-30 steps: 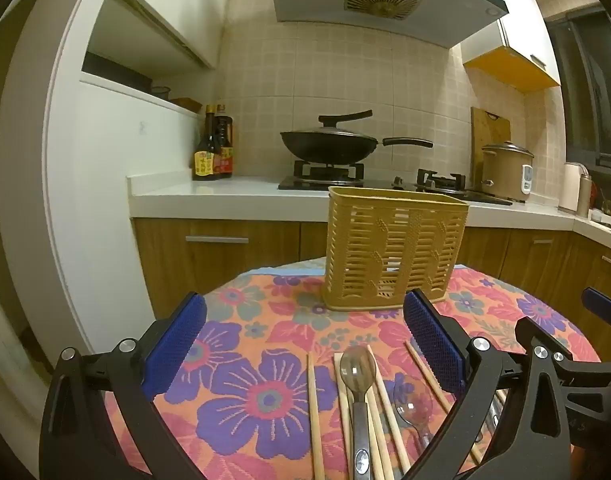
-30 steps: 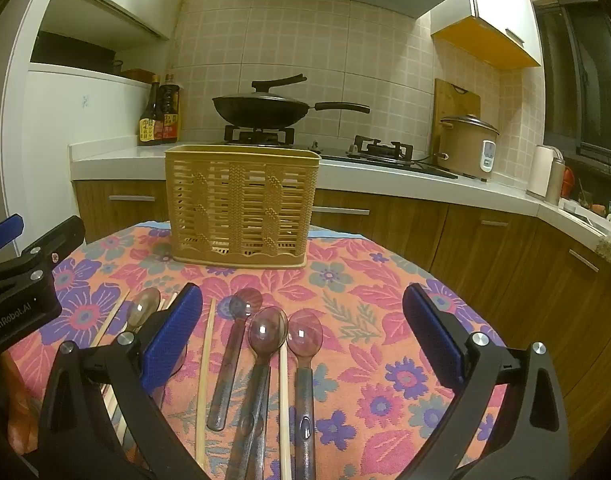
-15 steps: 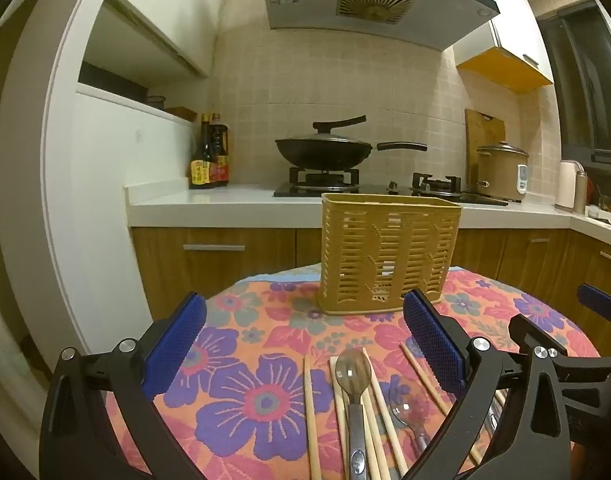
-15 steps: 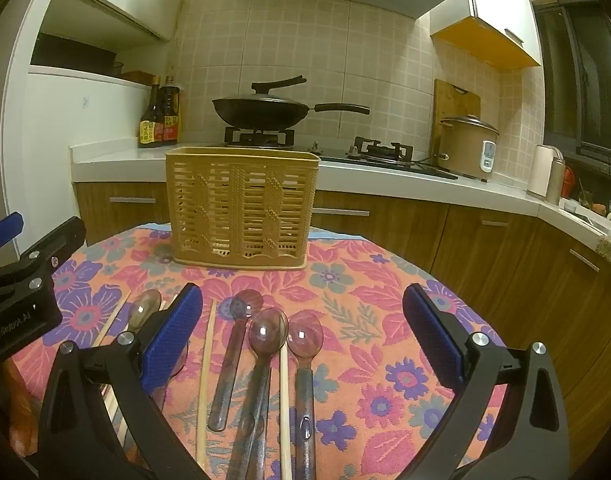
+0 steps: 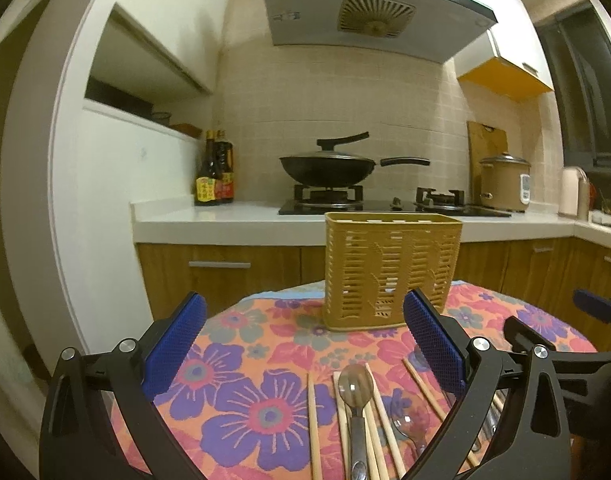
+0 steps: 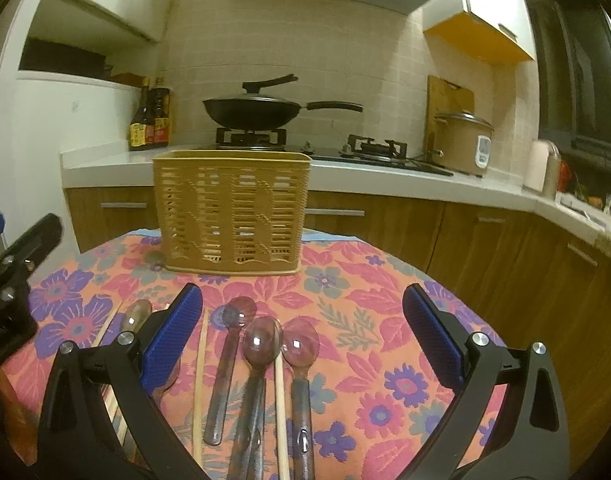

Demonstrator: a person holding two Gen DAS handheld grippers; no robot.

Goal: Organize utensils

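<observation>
While both grippers, left gripper (image 5: 303, 354) and right gripper (image 6: 301, 344), gape empty, spoons (image 6: 261, 344) lie between their fingers.

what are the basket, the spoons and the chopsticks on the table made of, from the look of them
Basket: likely moulded plastic, matte tan, with even slotted walls made to look woven.
Spoons: seemingly tinted translucent plastic, glossy; light spots shine on the bowls and the cloth pattern shows through, though glass cannot be ruled out.
Chopsticks: pale, matte, plain sticks, probably bamboo or wood.
</observation>
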